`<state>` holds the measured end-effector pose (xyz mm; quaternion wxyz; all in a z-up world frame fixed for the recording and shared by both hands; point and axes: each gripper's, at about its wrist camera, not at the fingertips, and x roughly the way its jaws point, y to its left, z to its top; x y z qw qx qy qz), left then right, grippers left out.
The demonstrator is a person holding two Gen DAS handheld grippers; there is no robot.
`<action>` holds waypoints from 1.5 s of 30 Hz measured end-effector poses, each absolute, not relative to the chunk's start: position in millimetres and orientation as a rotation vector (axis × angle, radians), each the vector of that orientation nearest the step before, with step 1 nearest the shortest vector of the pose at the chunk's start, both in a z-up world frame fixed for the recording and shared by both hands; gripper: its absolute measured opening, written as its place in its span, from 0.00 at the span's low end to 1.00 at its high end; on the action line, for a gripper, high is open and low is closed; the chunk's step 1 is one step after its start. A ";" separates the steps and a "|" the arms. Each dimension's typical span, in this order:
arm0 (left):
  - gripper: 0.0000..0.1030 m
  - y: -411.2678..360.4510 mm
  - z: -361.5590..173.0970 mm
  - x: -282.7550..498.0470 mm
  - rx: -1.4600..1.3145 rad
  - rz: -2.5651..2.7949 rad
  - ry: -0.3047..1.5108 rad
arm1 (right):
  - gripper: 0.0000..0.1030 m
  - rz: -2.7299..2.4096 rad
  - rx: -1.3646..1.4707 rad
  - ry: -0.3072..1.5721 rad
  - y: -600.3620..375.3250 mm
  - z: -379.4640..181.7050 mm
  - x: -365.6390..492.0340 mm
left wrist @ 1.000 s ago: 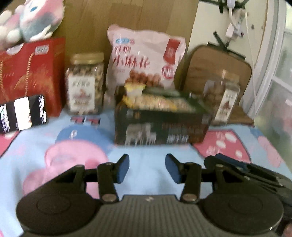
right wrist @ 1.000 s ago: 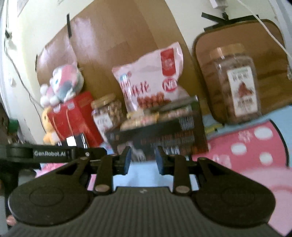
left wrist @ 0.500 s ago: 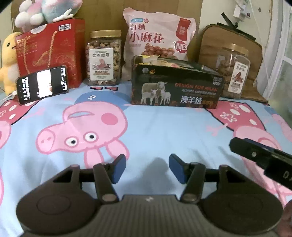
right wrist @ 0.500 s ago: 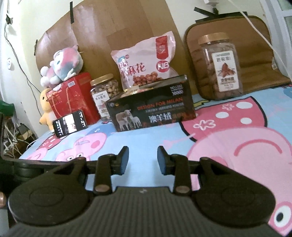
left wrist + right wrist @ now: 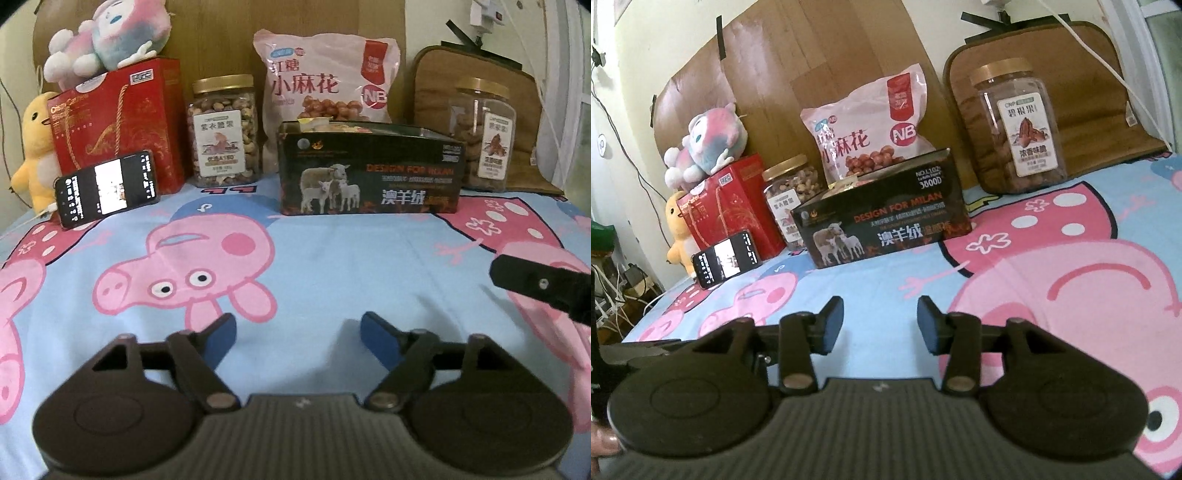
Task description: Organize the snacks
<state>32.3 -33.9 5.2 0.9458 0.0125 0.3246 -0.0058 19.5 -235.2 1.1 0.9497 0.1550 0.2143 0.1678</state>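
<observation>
A black open-top box with sheep on its front [image 5: 369,173] [image 5: 882,225] stands at the back centre of the bed and holds small snack packets. Behind it leans a pink snack bag [image 5: 325,77] [image 5: 868,125]. A jar of nuts [image 5: 223,133] [image 5: 788,192] stands to its left and a second jar [image 5: 482,136] [image 5: 1019,125] to its right. My left gripper [image 5: 299,332] is open and empty, low over the sheet, well short of the box. My right gripper [image 5: 881,325] is open and empty too; part of it shows at the right edge of the left wrist view [image 5: 543,288].
A red gift box [image 5: 118,122] [image 5: 727,206] with plush toys [image 5: 107,37] on it stands at the back left. A phone [image 5: 107,188] [image 5: 726,262] leans against it. A brown cushion [image 5: 476,85] leans behind the right jar. The cartoon pig sheet [image 5: 332,258] covers the bed.
Both grippers have pulled back from the box and opened wider. The view has steadied and the box now sits farther away.
</observation>
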 end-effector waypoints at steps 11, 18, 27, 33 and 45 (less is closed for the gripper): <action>0.77 -32.7 3.7 31.4 0.021 -0.014 0.644 | 0.51 0.344 0.325 0.432 -235.8 0.8 18.7; 0.77 -36.4 3.6 28.7 0.048 -0.009 0.627 | 0.52 0.336 0.329 0.419 -236.3 1.4 16.7; 0.77 -39.0 4.2 25.5 0.069 0.005 0.603 | 0.52 0.325 0.330 0.417 -236.8 1.4 16.5; 0.77 -38.3 4.4 24.6 0.064 0.005 0.598 | 0.52 0.323 0.332 0.418 -237.6 1.3 17.0; 0.79 -38.0 4.6 23.4 0.065 0.003 0.587 | 0.52 0.317 0.338 0.421 -238.0 1.0 17.0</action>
